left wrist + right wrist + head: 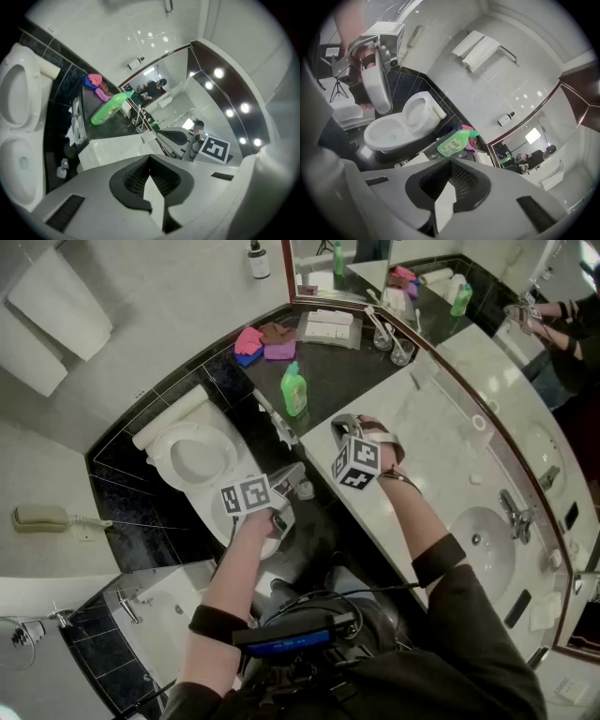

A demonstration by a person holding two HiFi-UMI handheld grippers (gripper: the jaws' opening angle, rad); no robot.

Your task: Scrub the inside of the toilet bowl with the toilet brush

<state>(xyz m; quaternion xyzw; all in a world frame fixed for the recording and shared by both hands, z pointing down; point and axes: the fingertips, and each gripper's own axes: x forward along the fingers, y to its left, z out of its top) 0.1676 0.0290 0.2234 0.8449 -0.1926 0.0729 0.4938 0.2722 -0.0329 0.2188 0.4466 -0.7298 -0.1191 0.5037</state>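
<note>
The white toilet [192,456] stands at the left with its lid up and its bowl [389,133] bare. I cannot make out a toilet brush in any view. My left gripper [296,484] hangs between the toilet and the counter, its jaws shut on nothing [151,161]. My right gripper [345,421] is over the counter's near corner, also shut and empty [450,164]. In the right gripper view the left gripper [375,79] hangs above the toilet. The left gripper view shows the right gripper [187,140] by the counter edge.
A green bottle [293,390] stands on the dark counter [328,371], with pink and purple cloths [262,341] behind it. A long marble counter [450,465] with sinks [487,549] runs along the right under a mirror. Small items [63,166] lie on the floor by the toilet.
</note>
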